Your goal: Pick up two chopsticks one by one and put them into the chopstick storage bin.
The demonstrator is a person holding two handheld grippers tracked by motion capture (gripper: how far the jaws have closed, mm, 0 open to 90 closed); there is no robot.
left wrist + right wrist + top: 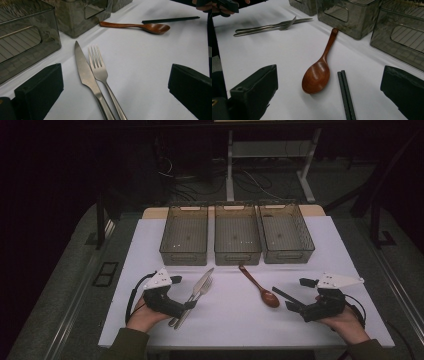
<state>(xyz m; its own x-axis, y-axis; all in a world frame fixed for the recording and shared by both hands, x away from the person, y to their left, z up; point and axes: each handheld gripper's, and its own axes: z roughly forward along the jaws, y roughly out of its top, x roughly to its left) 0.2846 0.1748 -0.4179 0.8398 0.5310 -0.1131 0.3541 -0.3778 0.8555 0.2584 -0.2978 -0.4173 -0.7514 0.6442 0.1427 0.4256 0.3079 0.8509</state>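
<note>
A steel knife (201,283) and fork (191,302) lie side by side on the white table (235,322), just right of my left gripper (183,292). In the left gripper view the knife (83,71) and fork (98,66) stretch away between the wide-apart jaws of the left gripper (115,90), which is open and holds nothing. A brown wooden spoon (260,287) lies in the middle, its bowl toward me. A pair of dark chopsticks (283,295) lies beside it. My right gripper (298,294) is open too, with the spoon (318,72) and chopsticks (347,96) ahead of it.
Three grey see-through bins (184,237) (237,237) (286,236) stand in a row at the back of the table, all with nothing inside. Beyond the table the dark floor holds desk legs and cables (250,182).
</note>
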